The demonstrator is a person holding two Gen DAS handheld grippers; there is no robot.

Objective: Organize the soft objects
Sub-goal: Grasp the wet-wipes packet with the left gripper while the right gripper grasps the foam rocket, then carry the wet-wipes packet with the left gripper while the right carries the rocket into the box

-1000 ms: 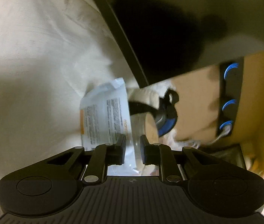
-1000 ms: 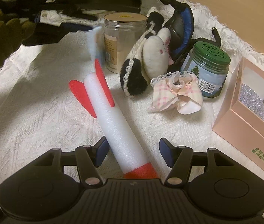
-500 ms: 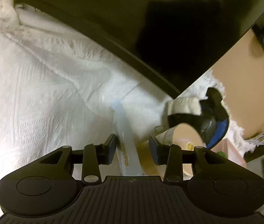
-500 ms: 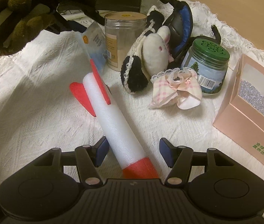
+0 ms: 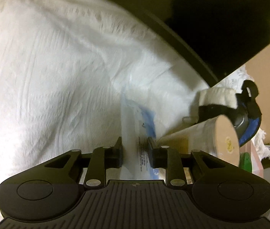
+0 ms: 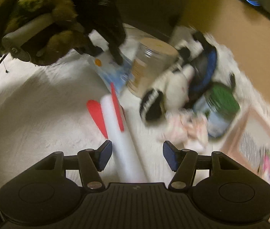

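A big white cloth (image 6: pixel 29 114) covers the bench, and its left part lies bare, so that is the open room for moving. The right side is crowded: a pink box (image 6: pixel 249 143) sits at the far right edge, and a dark flat thing (image 5: pixel 220 28) blocks the back.

I think the step in hand is sorting a soft plastic pouch (image 5: pixel 133 129). It stands on edge between the jaws of the left claw (image 5: pixel 135 148), just beside a clear jar with a tan lid (image 6: pixel 152 61). The jaws are closing on it, but it is too blurry to say they press it yet.

A long white foam rocket with red fins (image 6: pixel 119 126) lies on the cloth, with its lower end between the jaws of the right claw (image 6: pixel 135 154). Those jaws are spread wide and do not squeeze it.

A black and white plush toy (image 6: pixel 169 87) leans against the jar. A green-lidded jar (image 6: pixel 222 99) and a small pink frilly cloth (image 6: pixel 186 131) sit near it.

Next, I think the left claw must pinch the pouch gently and lift it clear of the jar without knocking it over.
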